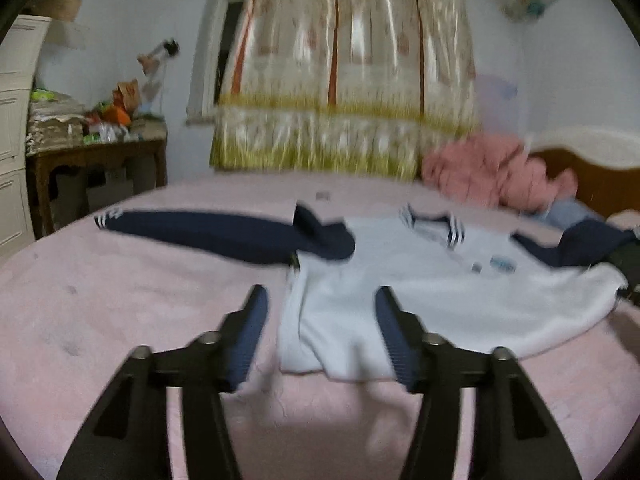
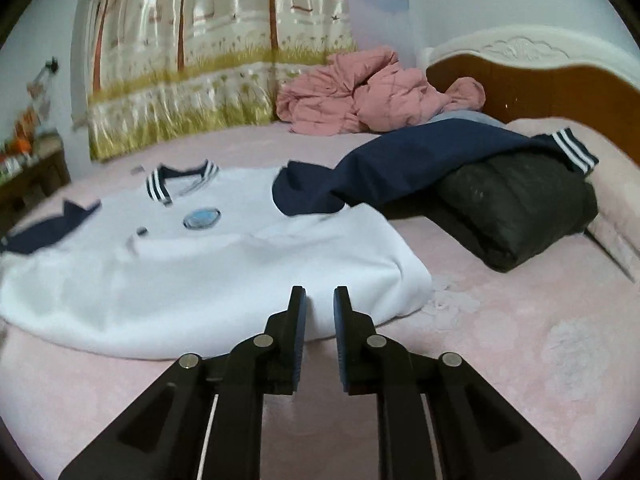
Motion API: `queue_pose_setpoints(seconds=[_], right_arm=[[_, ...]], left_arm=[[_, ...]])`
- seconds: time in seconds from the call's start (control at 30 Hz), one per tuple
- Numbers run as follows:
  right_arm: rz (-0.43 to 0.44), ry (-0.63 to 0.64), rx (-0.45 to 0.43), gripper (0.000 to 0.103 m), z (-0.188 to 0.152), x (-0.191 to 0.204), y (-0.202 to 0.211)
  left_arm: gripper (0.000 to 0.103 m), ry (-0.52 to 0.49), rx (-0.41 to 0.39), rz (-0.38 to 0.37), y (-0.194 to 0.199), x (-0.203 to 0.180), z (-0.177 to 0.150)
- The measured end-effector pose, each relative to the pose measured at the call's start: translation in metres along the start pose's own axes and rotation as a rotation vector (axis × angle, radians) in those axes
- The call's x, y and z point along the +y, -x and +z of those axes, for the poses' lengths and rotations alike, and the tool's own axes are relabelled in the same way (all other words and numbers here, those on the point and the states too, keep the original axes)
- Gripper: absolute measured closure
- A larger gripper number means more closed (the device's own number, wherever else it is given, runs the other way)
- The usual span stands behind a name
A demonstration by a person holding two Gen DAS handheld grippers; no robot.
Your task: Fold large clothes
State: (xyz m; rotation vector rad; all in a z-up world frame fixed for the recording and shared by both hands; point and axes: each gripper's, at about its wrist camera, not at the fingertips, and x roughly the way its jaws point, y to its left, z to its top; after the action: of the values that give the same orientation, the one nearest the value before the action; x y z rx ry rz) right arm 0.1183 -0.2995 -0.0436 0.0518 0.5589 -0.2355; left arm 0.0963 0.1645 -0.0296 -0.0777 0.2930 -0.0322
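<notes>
A white sweatshirt [image 1: 420, 292] with navy sleeves and a striped collar lies face up on the pink bed [image 1: 100, 320]. Its left sleeve [image 1: 208, 232] stretches flat to the left. Its right sleeve [image 2: 420, 160] drapes over a black folded garment [image 2: 516, 208]. My left gripper [image 1: 320, 296] is open, above the shirt's near left hem corner, not gripping it. My right gripper [image 2: 320, 296] has its jaws close together with a narrow gap, empty, just in front of the shirt's [image 2: 200, 272] near hem.
A crumpled pink quilt [image 2: 360, 92] lies at the far side by the wooden headboard [image 2: 540, 80]. A cluttered wooden side table [image 1: 96, 148] and white drawers [image 1: 16, 120] stand at the left. A patterned curtain [image 1: 348, 80] hangs behind the bed.
</notes>
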Motion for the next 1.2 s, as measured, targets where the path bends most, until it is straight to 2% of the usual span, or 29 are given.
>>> queue_pose_setpoints(seconds=[0.1,0.13,0.17,0.23,0.27,0.37,0.43,0.53,0.57,0.63,0.7,0.77,0.83,0.87,0.9,0.97,1.0,1.07,1.13,1.2], right_arm=[[0.007,-0.015,0.004,0.076,-0.002,-0.003,0.0],[0.01,-0.025,-0.003,0.067,-0.002,-0.006,0.002],[0.012,-0.035,-0.016,0.053,-0.002,-0.008,0.005],[0.029,-0.034,-0.046,0.043,-0.002,-0.008,0.012],[0.043,-0.032,-0.063,0.042,-0.002,-0.008,0.017],[0.094,-0.013,-0.142,0.036,-0.001,-0.005,0.042],[0.089,-0.002,-0.208,0.035,-0.001,-0.002,0.064],[0.156,-0.015,-0.227,0.017,0.003,-0.002,0.086],[0.197,-0.045,-0.223,0.017,0.005,-0.005,0.092],[0.27,-0.095,-0.198,0.016,0.008,-0.012,0.098],[0.32,-0.129,-0.102,0.014,0.011,-0.015,0.09],[0.367,-0.161,0.032,0.014,0.009,-0.013,0.07],[0.345,-0.202,0.12,0.014,0.001,-0.009,0.052],[0.323,-0.221,0.177,0.014,-0.005,-0.005,0.043],[0.343,-0.243,0.236,0.014,-0.01,0.001,0.033],[0.403,-0.265,0.268,0.014,-0.016,0.009,0.019],[0.386,-0.262,0.294,0.014,-0.019,0.014,0.009],[0.354,-0.25,0.334,0.013,-0.022,0.024,-0.016],[0.33,-0.23,0.333,0.012,-0.015,0.03,-0.031],[0.33,-0.247,0.321,0.011,-0.006,0.031,-0.045]], left_arm=[[0.034,-0.016,-0.031,0.001,0.006,-0.003,0.002],[0.024,-0.028,-0.035,0.009,0.008,-0.006,0.003],[0.014,-0.042,-0.043,0.02,0.01,-0.01,0.004],[0.003,-0.066,-0.067,0.028,0.018,-0.016,0.009],[0.0,-0.072,-0.075,0.023,0.023,-0.02,0.01],[0.0,-0.045,-0.072,0.01,0.037,-0.027,0.017],[0.0,-0.013,-0.059,-0.046,0.044,-0.033,0.023],[0.0,0.018,-0.034,-0.101,0.049,-0.045,0.033],[0.0,0.029,-0.014,-0.12,0.048,-0.048,0.036],[0.0,0.08,0.061,-0.168,0.042,-0.053,0.039],[0.0,0.151,0.184,-0.217,0.026,-0.054,0.035],[0.0,0.247,0.34,-0.224,0.005,-0.052,0.025],[0.0,0.377,0.449,-0.273,-0.016,-0.045,0.01],[0.0,0.431,0.483,-0.285,-0.024,-0.041,0.002],[0.0,0.477,0.511,-0.287,-0.032,-0.038,-0.006],[0.0,0.532,0.579,-0.289,-0.051,-0.034,-0.02],[0.0,0.547,0.601,-0.29,-0.058,-0.034,-0.025],[0.0,0.521,0.57,-0.265,-0.065,-0.038,-0.023],[0.0,0.452,0.564,-0.221,-0.078,-0.046,-0.019],[0.001,0.436,0.565,-0.193,-0.097,-0.047,-0.019]])
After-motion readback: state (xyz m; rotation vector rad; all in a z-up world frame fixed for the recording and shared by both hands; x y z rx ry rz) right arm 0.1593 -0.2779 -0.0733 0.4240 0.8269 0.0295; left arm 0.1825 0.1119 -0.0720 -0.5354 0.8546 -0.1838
